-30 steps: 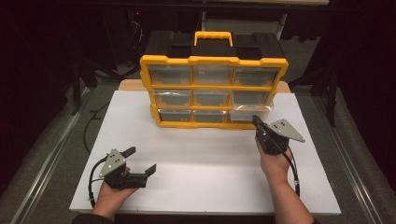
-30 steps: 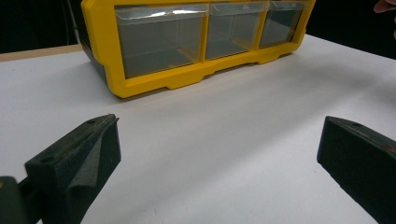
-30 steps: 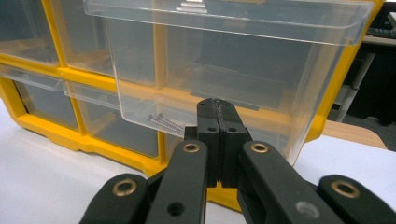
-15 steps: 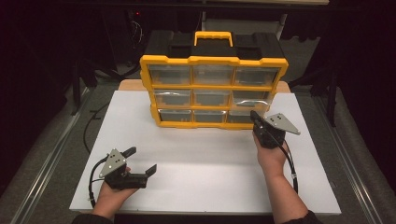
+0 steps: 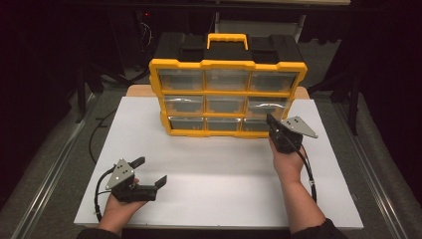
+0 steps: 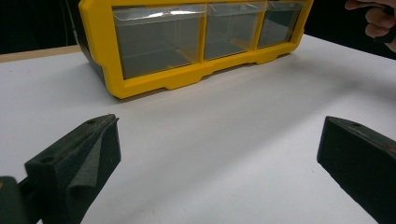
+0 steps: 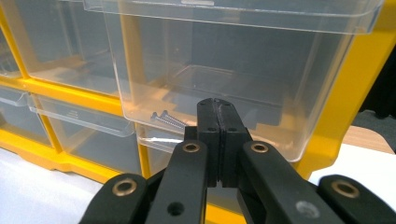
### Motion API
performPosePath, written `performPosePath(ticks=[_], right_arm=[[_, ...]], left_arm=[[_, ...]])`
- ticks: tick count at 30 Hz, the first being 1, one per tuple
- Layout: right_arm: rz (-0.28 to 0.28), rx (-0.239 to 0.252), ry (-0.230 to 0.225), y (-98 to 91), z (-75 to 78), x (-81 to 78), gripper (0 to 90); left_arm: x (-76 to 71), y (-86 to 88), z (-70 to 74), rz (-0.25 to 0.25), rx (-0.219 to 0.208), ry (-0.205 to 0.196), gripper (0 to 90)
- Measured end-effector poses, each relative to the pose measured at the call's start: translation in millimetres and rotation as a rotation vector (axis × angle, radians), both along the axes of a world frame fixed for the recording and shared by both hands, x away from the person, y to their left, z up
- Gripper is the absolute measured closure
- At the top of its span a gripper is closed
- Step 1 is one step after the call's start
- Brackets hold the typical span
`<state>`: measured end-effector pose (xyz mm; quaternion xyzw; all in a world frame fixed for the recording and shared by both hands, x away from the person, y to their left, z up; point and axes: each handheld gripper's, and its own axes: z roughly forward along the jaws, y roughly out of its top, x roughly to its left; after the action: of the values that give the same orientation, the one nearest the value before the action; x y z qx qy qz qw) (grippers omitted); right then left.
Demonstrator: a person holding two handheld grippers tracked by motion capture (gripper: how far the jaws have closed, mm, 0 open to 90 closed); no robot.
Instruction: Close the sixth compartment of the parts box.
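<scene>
A yellow organizer [image 5: 226, 92] with clear drawers stands upright at the far side of the white board [image 5: 224, 174]. My right gripper [image 5: 270, 120] is shut, with its tips at the organizer's right column. In the right gripper view the closed pads [image 7: 218, 112] sit just before a clear drawer [image 7: 243, 60] that sticks out a little and holds two screws [image 7: 164, 119]. Nothing is between the pads. My left gripper [image 5: 151, 173] rests near the board's front left corner, wide open and far from the organizer [image 6: 140, 79]. Its fingers [image 6: 79, 158] frame bare board.
The organizer has a yellow carry handle [image 5: 227, 39] on its black top. A wooden strip [image 5: 142, 90] shows behind the board. Dark floor and metal rails [image 5: 54, 169] run along both sides. The person's right hand [image 6: 373, 18] shows far off in the left gripper view.
My right gripper has moved forward and a little left, up to the organizer's right drawers. The left gripper has stayed put.
</scene>
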<state>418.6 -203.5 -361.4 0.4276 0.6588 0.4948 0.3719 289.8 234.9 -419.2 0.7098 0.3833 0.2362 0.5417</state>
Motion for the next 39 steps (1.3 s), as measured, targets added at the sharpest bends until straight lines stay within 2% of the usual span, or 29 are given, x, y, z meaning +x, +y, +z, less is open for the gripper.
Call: performPosePath(ticks=[13, 26, 39], right_arm=[[-0.017, 0.01, 0.015, 1.7, -4.3, 11.8, 90.0], [-0.029, -0.001, 0.025, 1.5, -2.9, 20.9, 90.0], [-0.025, -0.008, 0.019, 3.8, 1.0, 21.6, 90.0]], left_arm=[[-0.4, 1.2, 0.0, 0.007, -0.011, 0.001, 0.1], [-0.6, 1.6, -0.1, 0.007, -0.012, 0.002, 0.1], [-0.5, 1.7, -0.2, 0.007, -0.015, 0.004, 0.1]])
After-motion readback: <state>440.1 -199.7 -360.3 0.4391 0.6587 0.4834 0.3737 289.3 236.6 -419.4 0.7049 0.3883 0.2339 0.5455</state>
